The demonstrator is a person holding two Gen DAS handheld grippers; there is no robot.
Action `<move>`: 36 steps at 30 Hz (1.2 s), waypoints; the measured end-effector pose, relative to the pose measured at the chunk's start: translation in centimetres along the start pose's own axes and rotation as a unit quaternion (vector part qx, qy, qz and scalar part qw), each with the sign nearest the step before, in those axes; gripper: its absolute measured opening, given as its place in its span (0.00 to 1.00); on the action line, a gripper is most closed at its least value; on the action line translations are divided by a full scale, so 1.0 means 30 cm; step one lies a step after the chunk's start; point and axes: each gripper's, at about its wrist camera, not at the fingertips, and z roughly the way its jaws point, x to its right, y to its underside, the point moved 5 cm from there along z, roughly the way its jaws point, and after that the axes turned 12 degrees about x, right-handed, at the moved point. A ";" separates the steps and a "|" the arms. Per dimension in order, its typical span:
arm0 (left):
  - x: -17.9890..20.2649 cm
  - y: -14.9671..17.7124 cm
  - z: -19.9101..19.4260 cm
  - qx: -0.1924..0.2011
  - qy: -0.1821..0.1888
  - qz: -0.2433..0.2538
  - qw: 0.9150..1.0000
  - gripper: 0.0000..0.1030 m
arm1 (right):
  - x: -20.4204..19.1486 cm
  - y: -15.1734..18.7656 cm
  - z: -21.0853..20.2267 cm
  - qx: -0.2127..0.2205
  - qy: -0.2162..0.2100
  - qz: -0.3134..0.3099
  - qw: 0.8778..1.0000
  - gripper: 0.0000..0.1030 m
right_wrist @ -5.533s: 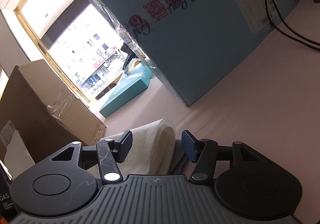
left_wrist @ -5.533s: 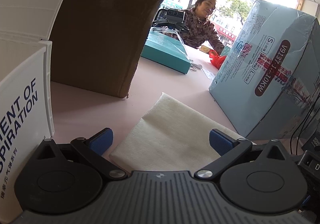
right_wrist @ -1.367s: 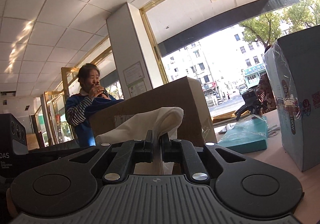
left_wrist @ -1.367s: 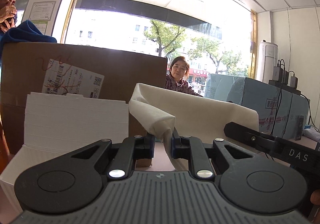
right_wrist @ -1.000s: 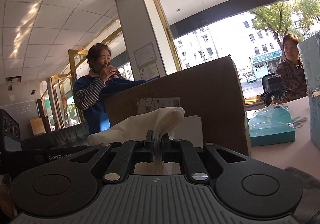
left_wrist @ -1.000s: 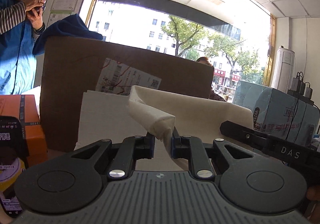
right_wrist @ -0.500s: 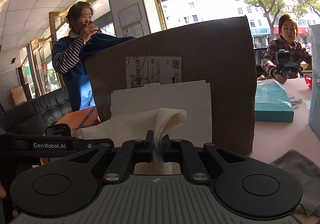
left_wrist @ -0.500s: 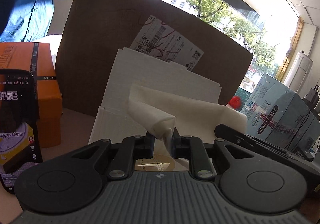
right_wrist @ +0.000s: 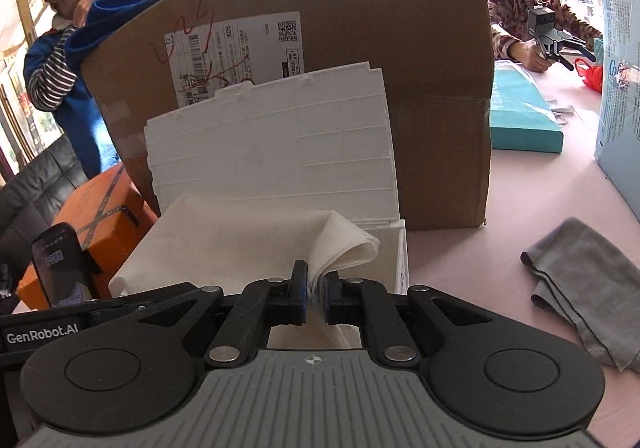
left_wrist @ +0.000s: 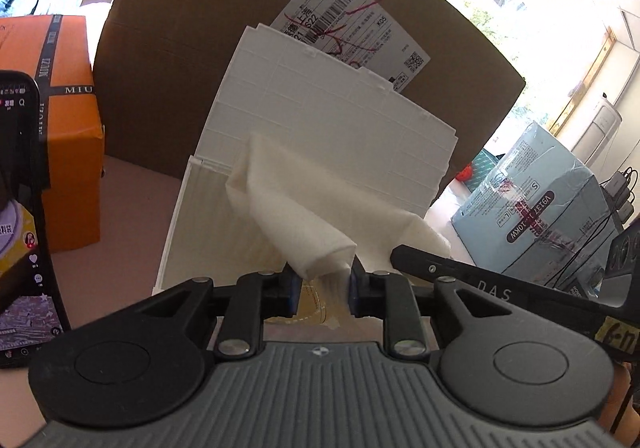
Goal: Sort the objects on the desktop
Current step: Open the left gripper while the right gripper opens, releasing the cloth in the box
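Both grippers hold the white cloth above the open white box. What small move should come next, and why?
Probably lower the white cloth into the white box: both the left gripper and right gripper pinch it, and it hangs over the opening.

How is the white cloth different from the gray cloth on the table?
The white cloth is held up by both grippers over the white box; the gray cloth lies on the pink table, untouched. White looks bigger and spread out; gray is folded. Both are soft fabric.
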 end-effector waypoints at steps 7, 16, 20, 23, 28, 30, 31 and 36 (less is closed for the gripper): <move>-0.005 -0.035 -0.034 0.013 0.005 -0.009 1.000 0.43 | -0.012 0.013 0.039 -0.030 0.013 -0.025 0.999 0.07; 0.013 -0.090 -0.098 0.069 0.036 0.006 0.997 0.44 | -0.006 0.013 0.044 -0.049 0.021 -0.052 0.997 0.07; 0.027 -0.098 -0.111 0.086 0.057 0.008 0.995 0.44 | -0.013 0.015 0.046 -0.053 0.023 -0.068 0.996 0.07; 0.030 -0.095 -0.104 0.088 0.069 0.009 0.994 0.44 | -0.018 0.017 0.050 -0.053 0.024 -0.076 0.995 0.08; 0.012 -0.049 -0.025 0.044 0.086 -0.004 0.995 0.44 | -0.029 0.022 0.061 -0.053 0.028 -0.096 0.994 0.08; -0.002 -0.027 0.010 0.024 0.081 -0.009 0.996 0.44 | -0.032 0.026 0.067 -0.054 0.030 -0.101 0.993 0.08; -0.011 -0.019 0.026 0.016 0.076 -0.011 0.997 0.44 | -0.032 0.028 0.070 -0.054 0.031 -0.102 0.993 0.08; -0.020 -0.007 0.045 0.009 0.074 -0.008 0.997 0.42 | -0.026 0.025 0.070 -0.044 0.024 -0.096 0.994 0.27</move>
